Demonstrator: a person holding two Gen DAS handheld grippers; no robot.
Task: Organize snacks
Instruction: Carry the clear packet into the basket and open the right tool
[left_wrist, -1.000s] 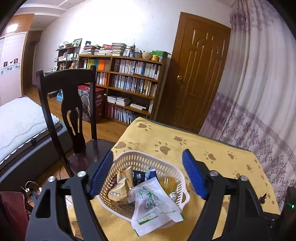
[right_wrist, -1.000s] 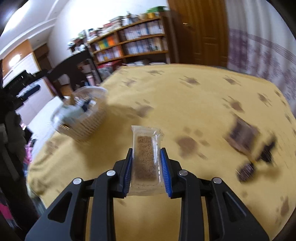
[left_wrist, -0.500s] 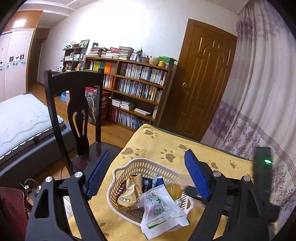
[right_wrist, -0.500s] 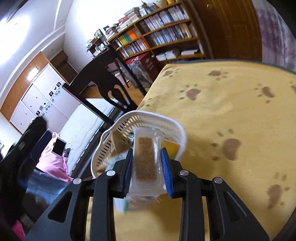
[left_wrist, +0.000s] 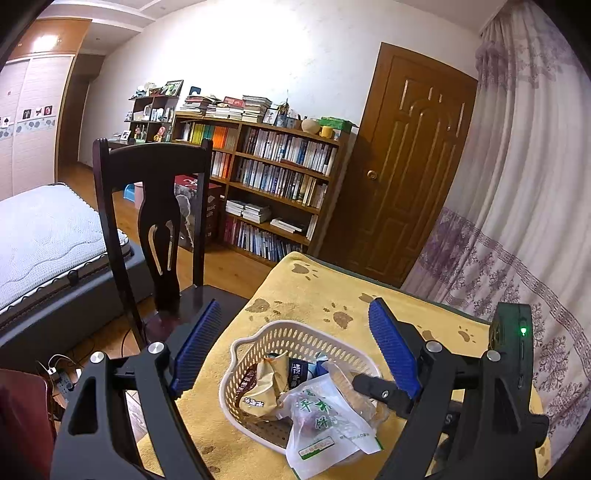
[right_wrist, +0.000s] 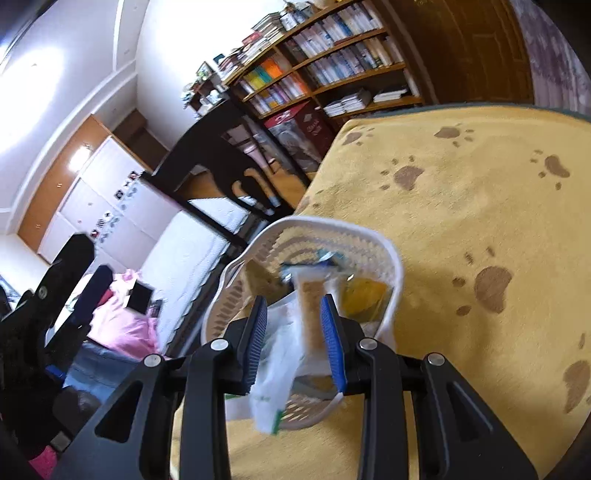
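Step in hand: depositing a snack into the container; judged near release.

Right gripper (right_wrist: 293, 332): black frame, ribbed blue pads, lower centre of the right wrist view. Jaws stand parted with a gap on the left side; the clear plastic packet with a brown biscuit inside (right_wrist: 308, 310) lies against the right pad, over the basket. Whether it is gripped or already loose cannot be told; the frame is blurred.

Left gripper (left_wrist: 291, 350): spread wide, holding nothing, framing the basket at lower centre.

White perforated plastic basket (left_wrist: 295, 332): oval, lattice walls, on the yellow paw-print cloth (left_wrist: 314, 284). Contents: tan crinkled wrapper (left_wrist: 264, 387), dark packets, and a glossy white bag with green lettering (left_wrist: 321, 417) draped over the near rim.

Next move, as judged: widen the right jaws fully and lift clear without snagging the white bag.
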